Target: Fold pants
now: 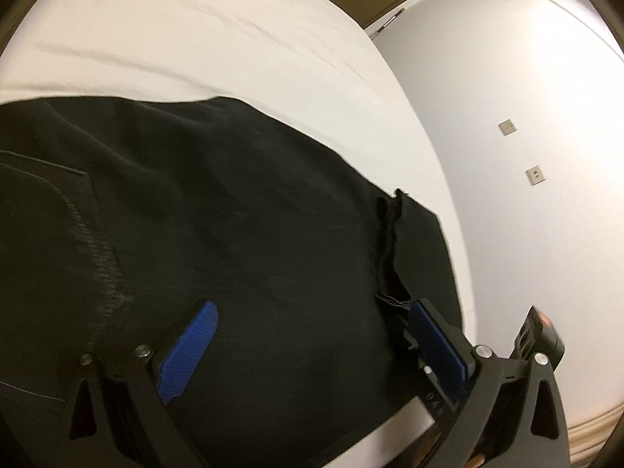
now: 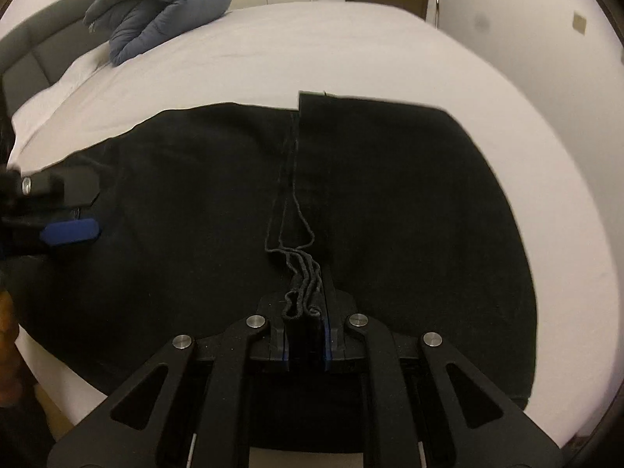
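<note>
Slippage is what I am worrying about most: my right gripper (image 2: 306, 335) is clamping a thin bunch of stacked black edges, and if I am pulling too quickly the lower layers could be sliding out while only the top one comes along, leaving the fold crooked. The pants (image 2: 390, 202) are lying flat across the white bed (image 2: 351, 46), a limp, dark, finely woven cloth with a raised seam running down the middle and loose threads trailing toward my pads. My left gripper (image 1: 308, 335) is hovering with its blue ribbed pads spread wide over the cloth, gripping nothing, so that side is lying unanchored and could be dragging or wrinkling. How many layers I am pinching is hard to tell. A padded blue-grey duvet (image 2: 163, 7) is sitting rolled, well apart.
</note>
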A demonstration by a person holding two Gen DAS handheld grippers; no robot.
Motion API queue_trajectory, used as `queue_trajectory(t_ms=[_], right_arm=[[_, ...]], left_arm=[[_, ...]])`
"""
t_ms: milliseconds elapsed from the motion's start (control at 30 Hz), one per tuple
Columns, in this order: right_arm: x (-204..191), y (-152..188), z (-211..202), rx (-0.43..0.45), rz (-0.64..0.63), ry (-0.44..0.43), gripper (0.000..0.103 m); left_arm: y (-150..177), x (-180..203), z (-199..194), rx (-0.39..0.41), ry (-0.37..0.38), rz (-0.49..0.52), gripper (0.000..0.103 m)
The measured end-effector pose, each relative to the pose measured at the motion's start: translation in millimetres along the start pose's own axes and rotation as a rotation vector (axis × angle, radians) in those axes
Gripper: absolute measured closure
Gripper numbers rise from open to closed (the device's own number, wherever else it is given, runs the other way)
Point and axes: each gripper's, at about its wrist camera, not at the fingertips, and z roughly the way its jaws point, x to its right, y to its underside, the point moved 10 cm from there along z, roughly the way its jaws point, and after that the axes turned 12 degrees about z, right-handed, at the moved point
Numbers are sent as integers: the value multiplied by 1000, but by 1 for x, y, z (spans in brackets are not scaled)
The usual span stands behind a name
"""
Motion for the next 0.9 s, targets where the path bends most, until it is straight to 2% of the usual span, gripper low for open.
queue_trajectory(t_ms=[167, 267, 400, 500, 567, 633, 700, 800, 833, 900], right_arm=[[-9, -11, -27, 103, -22, 25, 93], [-24, -17, -50, 175, -84, 46, 93], [-49, -15, -67, 227, -160, 60, 93], [-68, -7, -70, 235, -214, 62, 93], [-81, 0, -70, 235, -249, 61, 93], [-91, 4, -69, 230, -264, 49, 93], [-100, 5, -70, 229, -278, 40, 93], [-124, 5, -70, 230, -318, 8, 93], [-124, 5, -70, 230, -318, 8, 93], [-151, 4, -68, 234, -351, -21, 93]], left_arm=[[-8, 26, 21, -48, 76, -19, 1], [-15, 45, 31, -90, 117, -1, 0], [-19, 55, 44, -143, 139, 6, 1], [-19, 52, 50, -163, 133, 5, 2], [-20, 48, 49, -171, 128, 10, 22], [-19, 41, 47, -199, 123, 20, 68], [-22, 30, 39, -211, 85, 55, 90], [-28, 18, 22, -212, 66, 112, 94], [-30, 15, 16, -212, 50, 139, 94], [-33, 7, 2, -216, 9, 198, 94]])
